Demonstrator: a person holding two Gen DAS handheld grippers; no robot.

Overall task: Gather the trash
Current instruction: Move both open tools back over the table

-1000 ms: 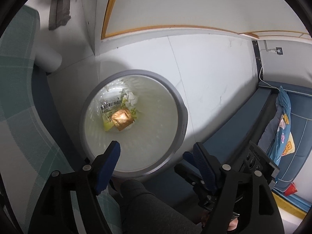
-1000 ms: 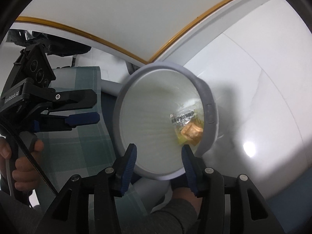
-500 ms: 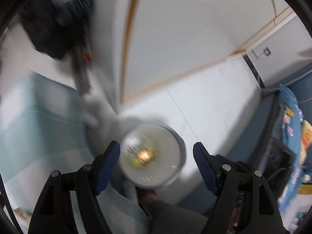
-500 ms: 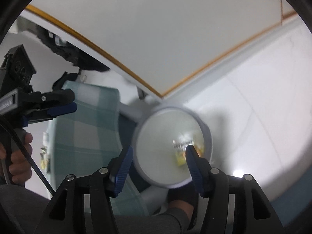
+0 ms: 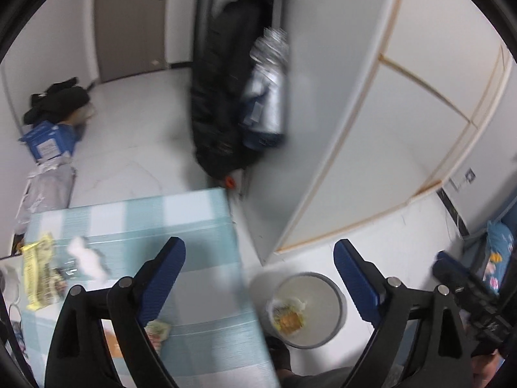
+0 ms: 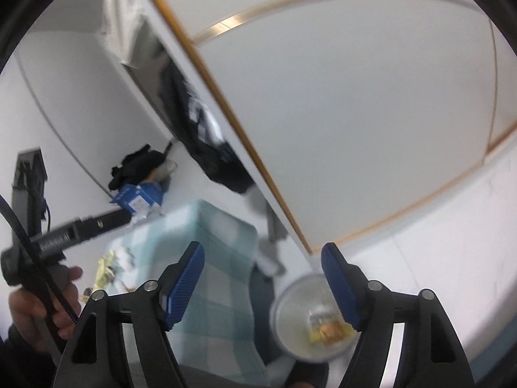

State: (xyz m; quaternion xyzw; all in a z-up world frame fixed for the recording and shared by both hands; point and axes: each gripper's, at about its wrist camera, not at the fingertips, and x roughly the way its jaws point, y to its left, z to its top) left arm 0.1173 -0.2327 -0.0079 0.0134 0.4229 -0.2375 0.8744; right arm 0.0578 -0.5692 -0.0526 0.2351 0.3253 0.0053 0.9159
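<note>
In the left wrist view, your left tool (image 5: 258,260) stood wide open with nothing between its blue pads; its jaws had just been opening. The grey trash bin (image 5: 336,318) sat on the floor below, toward the right pad, with yellow and orange wrappers (image 5: 287,315) in its bottom. Left of the tool lay the checked tabletop (image 5: 200,232), carrying a yellow packet (image 5: 35,274) and a crumpled white tissue (image 5: 85,255). In the right wrist view, your right tool (image 6: 262,265) was also open and empty, its jaws likewise just opening. The bin (image 6: 290,317) lay low, beside the right pad, and the tabletop (image 6: 219,245) lay behind the left pad. Your left hand (image 6: 38,304) gripped the other tool's handle at far left.
</note>
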